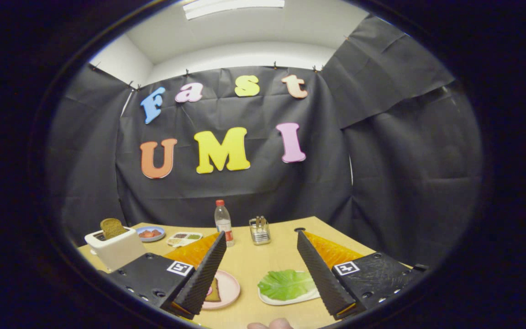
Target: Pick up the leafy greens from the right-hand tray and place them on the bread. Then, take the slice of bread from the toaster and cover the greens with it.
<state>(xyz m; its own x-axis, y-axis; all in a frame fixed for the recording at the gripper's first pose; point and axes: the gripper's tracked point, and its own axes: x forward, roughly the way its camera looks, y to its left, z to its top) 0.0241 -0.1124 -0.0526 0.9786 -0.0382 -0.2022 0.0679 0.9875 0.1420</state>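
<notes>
The fingers (pixel 261 240) stand wide apart, holding nothing, above the worktop (pixel 263 260). Between them, to the right, a white tray (pixel 286 299) carries flat, bright leafy greens (pixel 286 284). To the left, a pink plate (pixel 226 289) holds bread (pixel 213 291). Far left, a white toaster (pixel 116 249) has a brown slice (pixel 113 227) standing upright in it.

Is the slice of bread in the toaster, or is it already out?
In. The bread slice stands upright in the toaster slot, its top half showing. The open gripper holds nothing.
</notes>
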